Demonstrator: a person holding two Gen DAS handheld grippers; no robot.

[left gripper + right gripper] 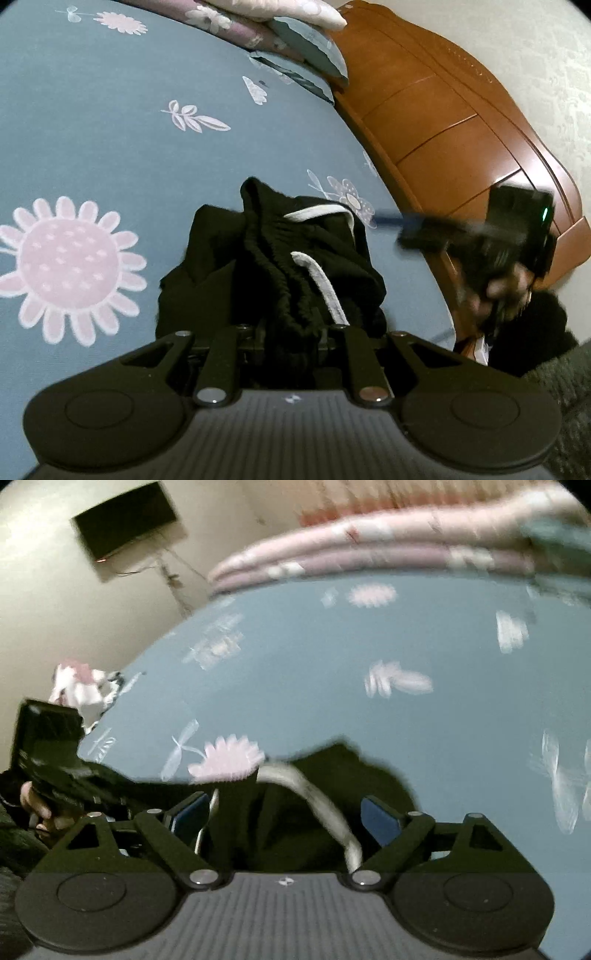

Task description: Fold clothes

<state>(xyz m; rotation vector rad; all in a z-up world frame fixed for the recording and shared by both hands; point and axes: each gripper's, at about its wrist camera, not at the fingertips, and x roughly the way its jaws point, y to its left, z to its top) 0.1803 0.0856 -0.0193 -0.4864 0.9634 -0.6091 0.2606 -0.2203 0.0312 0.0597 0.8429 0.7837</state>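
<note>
On my left wrist view, low centre, my left claw (291,332) is clenched on the bunched black trousers (273,266) above the bed (92,122), while on my right view the right claw (288,816) gapes around the cloth, needing a waistband bite.

Blue flowered bedsheet (110,110), pink folded quilts (369,554), wooden headboard (443,110), wall-mounted screen (125,517)

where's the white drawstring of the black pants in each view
Left wrist: white drawstring at centre, running down the bunched black pants into the left gripper.
Right wrist: lower centre, blurred, between the right gripper's open fingers.
Shared landmark: blue flowered bedsheet.
</note>
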